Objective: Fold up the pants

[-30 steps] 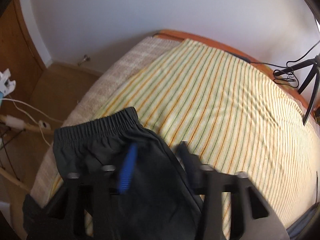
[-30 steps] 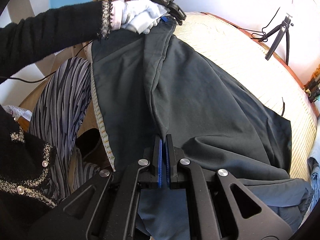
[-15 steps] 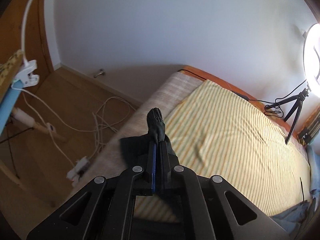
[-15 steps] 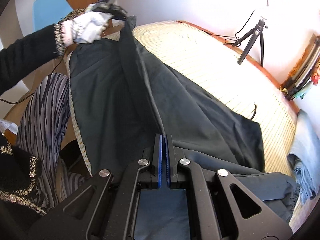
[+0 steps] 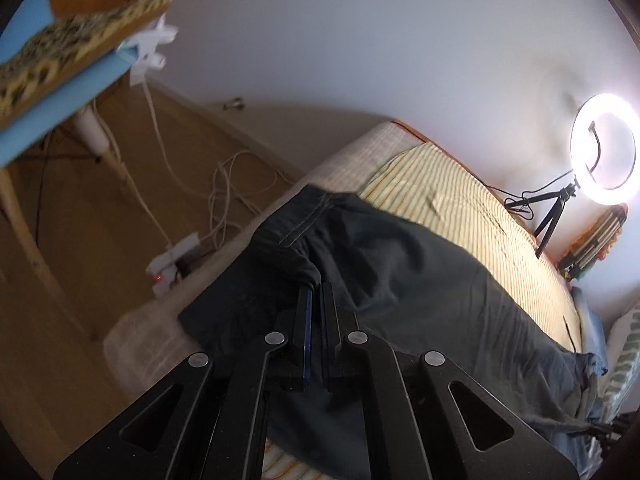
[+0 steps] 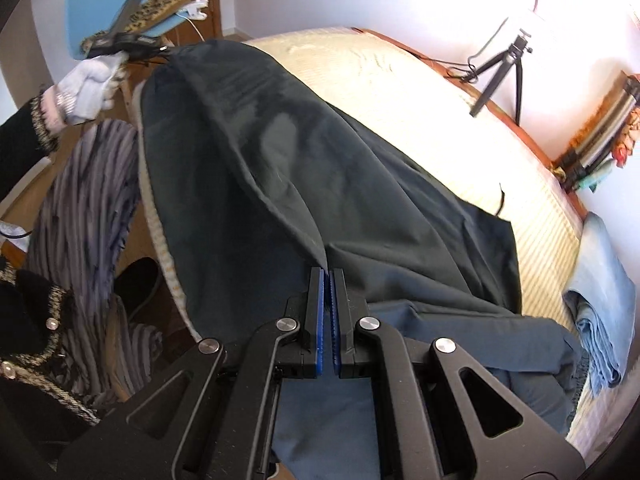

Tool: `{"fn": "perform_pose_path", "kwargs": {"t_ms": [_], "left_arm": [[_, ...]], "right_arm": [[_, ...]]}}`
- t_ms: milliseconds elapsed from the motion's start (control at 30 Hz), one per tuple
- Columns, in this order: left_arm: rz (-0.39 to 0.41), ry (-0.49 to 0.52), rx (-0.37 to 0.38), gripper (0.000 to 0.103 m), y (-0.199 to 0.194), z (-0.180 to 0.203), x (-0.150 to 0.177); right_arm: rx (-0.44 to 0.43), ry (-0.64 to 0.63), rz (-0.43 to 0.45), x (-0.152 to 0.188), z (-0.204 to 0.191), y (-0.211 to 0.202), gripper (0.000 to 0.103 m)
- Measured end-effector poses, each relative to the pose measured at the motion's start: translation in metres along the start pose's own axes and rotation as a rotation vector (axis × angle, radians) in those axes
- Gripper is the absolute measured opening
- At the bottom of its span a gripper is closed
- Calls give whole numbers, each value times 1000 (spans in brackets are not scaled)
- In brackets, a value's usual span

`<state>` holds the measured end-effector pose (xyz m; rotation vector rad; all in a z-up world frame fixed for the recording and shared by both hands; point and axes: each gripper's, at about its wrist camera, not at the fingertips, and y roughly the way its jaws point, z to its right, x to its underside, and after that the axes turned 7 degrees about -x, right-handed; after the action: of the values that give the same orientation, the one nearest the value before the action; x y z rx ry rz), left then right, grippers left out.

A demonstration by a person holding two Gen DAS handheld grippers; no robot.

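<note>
Dark pants (image 6: 320, 168) lie stretched along the near edge of a bed with a yellow striped sheet (image 6: 420, 100). My left gripper (image 5: 316, 290) is shut on the waistband end of the pants (image 5: 400, 264) and holds it lifted. It also shows in the right wrist view (image 6: 160, 53), held by a white-gloved hand. My right gripper (image 6: 329, 274) is shut on a fold of the pants near the leg end. The cloth runs taut in a ridge between the two grippers.
A ring light on a tripod (image 5: 602, 156) stands at the far side of the bed. A blue chair (image 6: 104, 8) and floor cables with a power strip (image 5: 176, 260) are to the left. Folded light-blue cloth (image 6: 600, 312) lies at the right. The person's striped skirt (image 6: 84, 216) is close on the left.
My left gripper shut on the waistband and lifted it, pulling left toward the chair. The pants have drawn taut. My right gripper stays shut on the fold.
</note>
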<state>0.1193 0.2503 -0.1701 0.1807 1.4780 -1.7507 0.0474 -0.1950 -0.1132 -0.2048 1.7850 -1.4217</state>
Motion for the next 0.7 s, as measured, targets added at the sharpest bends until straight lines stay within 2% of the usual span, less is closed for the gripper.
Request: {"fn": "perform_pose_path", "kwargs": {"t_ms": [133,167,200,233,267,433,467,567,700], "left_arm": [[-27,-76,75,3,3,-14,5],[-32,-88,86,11,4,-16,5],[-39,-107,97,32,5,-18,3],[-44,-130,102,40,7,-21,0],[-38,-153,118,42,6,-25,-2],[-58,-168,90,41,14,-26,-11],[-55,-166,84,38,14,-25,-11],[-44,-141,37,14,15,-24,-18],[-19,-107,36,11,7,-25,-26]], "right_arm": [[13,17,1,1,3,-1,4],[17,14,0,0,3,-1,4],[23,8,-2,0,1,-1,4],[27,4,-6,0,1,0,4],[28,1,-11,-1,0,1,4],[27,-9,-19,-3,-3,7,4],[27,-10,-19,-3,-3,8,4],[42,-10,-12,-4,-2,8,4],[63,4,27,-7,4,-2,4]]}}
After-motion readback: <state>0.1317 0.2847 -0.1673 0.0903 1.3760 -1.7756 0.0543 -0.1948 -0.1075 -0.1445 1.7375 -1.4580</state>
